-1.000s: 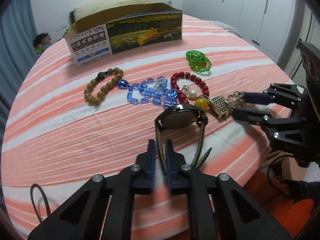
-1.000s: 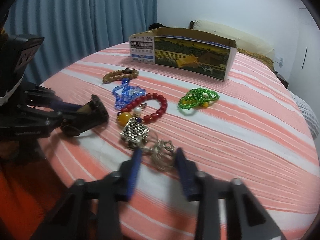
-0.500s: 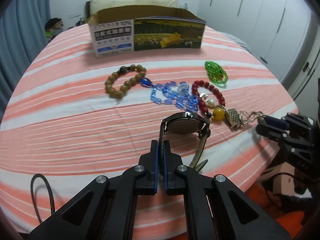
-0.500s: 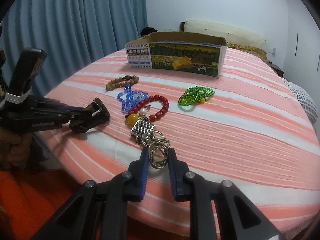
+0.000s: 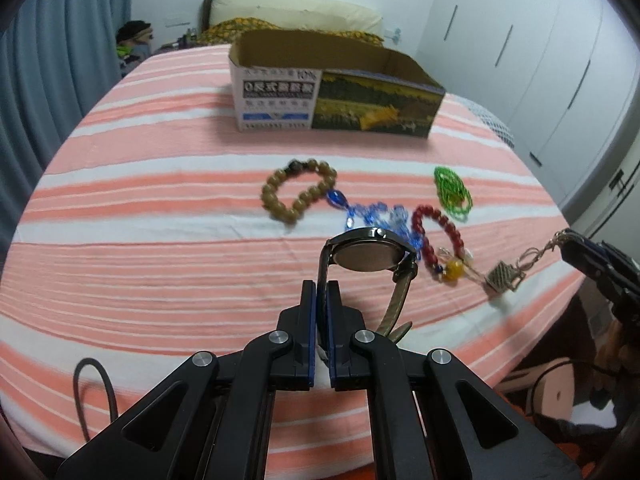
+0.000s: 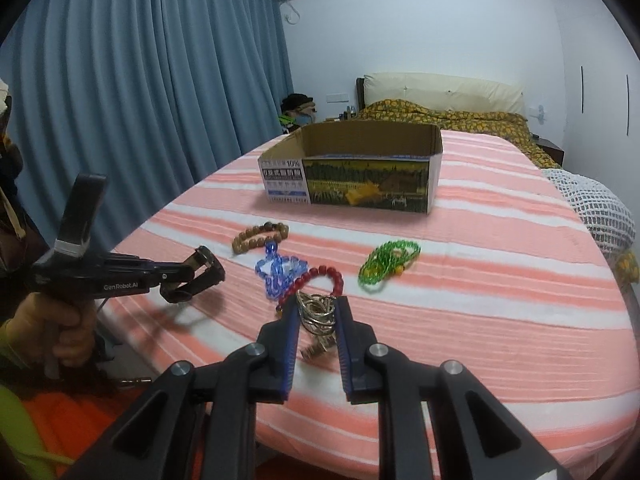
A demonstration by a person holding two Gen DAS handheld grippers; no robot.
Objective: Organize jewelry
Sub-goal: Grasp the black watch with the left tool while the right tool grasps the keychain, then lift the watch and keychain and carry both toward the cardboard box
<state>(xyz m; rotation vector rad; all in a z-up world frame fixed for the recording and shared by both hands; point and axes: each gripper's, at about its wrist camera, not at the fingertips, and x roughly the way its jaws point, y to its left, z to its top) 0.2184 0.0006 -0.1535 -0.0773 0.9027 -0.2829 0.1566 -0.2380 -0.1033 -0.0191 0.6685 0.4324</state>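
Observation:
My left gripper (image 5: 321,292) is shut on the strap of a dark wristwatch (image 5: 370,256) and holds it above the striped cloth; it also shows in the right wrist view (image 6: 176,276). My right gripper (image 6: 318,308) is shut on the metal rings of a keychain (image 6: 318,314), lifted off the cloth. Its woven charm (image 5: 504,278) hangs at the right in the left wrist view. An open cardboard box (image 6: 352,168) stands further back. A brown bead bracelet (image 5: 298,196), a blue bead string (image 5: 376,220), a red bead bracelet (image 5: 438,226) and green beads (image 5: 452,192) lie on the cloth.
The round table with its pink-and-white striped cloth (image 6: 460,312) drops off at the near edge. Blue curtains (image 6: 140,100) hang at the left. A bed (image 6: 440,108) lies behind the table and white wardrobes (image 5: 540,60) stand at the right.
Both grippers have risen with their loads. The watch and the keychain have come up off the cloth and the box looks nearer in both views.

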